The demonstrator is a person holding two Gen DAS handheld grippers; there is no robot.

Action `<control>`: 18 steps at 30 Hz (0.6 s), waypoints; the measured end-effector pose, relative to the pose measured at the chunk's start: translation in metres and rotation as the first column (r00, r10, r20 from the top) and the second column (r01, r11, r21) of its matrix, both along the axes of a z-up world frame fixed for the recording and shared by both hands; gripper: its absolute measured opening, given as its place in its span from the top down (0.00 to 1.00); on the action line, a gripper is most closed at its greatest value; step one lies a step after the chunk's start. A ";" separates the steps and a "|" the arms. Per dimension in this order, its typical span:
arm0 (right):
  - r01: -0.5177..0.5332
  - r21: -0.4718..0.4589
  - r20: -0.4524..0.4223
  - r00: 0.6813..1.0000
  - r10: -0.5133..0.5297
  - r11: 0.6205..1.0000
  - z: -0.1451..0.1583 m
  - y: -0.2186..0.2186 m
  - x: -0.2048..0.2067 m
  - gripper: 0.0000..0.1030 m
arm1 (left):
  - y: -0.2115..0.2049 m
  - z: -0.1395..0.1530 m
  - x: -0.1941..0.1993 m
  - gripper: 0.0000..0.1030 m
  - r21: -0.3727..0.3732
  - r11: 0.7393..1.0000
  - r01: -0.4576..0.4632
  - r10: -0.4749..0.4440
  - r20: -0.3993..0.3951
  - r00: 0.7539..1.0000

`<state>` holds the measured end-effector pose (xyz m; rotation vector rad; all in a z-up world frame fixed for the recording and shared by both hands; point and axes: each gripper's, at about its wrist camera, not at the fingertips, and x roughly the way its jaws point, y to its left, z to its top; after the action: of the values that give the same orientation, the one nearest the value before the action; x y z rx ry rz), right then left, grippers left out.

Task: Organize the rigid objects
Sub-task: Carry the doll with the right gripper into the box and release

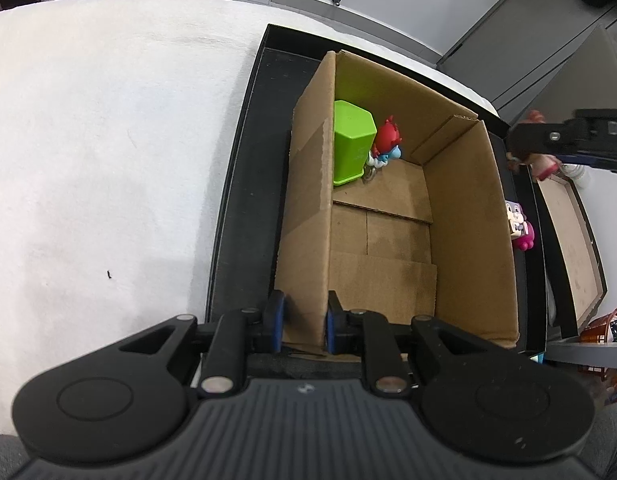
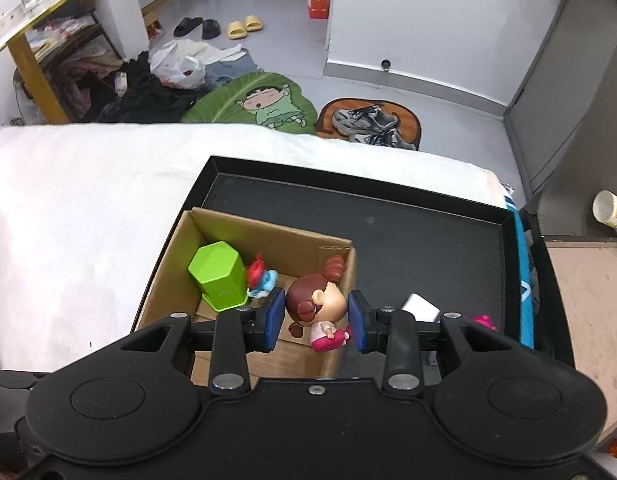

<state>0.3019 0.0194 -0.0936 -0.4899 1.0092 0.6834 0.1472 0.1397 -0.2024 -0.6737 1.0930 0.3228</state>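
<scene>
A cardboard box [image 1: 464, 232] stands in a black tray [image 1: 244, 216]. Inside it, a green hexagonal cup [image 1: 350, 142] stands in the far left corner with a red-haired blue figurine [image 1: 386, 142] beside it. My left gripper [image 1: 304, 320] is shut on the box's left wall near its front. My right gripper [image 2: 316, 318] is shut on a brown-haired doll in pink [image 2: 316, 306], held above the box's [image 2: 172, 280] right side. The green cup [image 2: 218, 276] and blue figurine [image 2: 262, 278] lie below it. In the left wrist view the right gripper appears at the far right edge.
A purple and pink toy [image 1: 520, 224] lies on the tray right of the box. A white block [image 2: 420, 307] and a pink toy [image 2: 484, 322] sit on the tray [image 2: 388, 224] near my right fingers. White cloth [image 1: 108, 140] covers the table. A wooden board [image 1: 572, 236] lies to the right.
</scene>
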 end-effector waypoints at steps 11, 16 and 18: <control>-0.046 -0.074 0.027 0.998 0.048 0.996 -0.025 0.021 -0.006 0.67 | 0.002 -0.001 0.000 0.82 -0.011 1.000 0.003 -0.003 0.003 1.000; -0.069 -0.111 0.043 0.996 0.074 0.991 -0.036 0.029 -0.011 0.67 | 0.003 -0.001 -0.001 0.82 -0.017 1.000 0.003 -0.003 0.005 1.000; -0.078 -0.126 0.050 0.995 0.084 0.989 -0.040 0.031 -0.012 0.67 | 0.003 -0.001 -0.001 0.82 -0.019 1.000 0.002 -0.002 0.004 1.000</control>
<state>0.2899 0.0506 -0.1339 -0.6577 0.9874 0.6786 0.1464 0.1431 -0.2037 -0.6901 1.0938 0.3091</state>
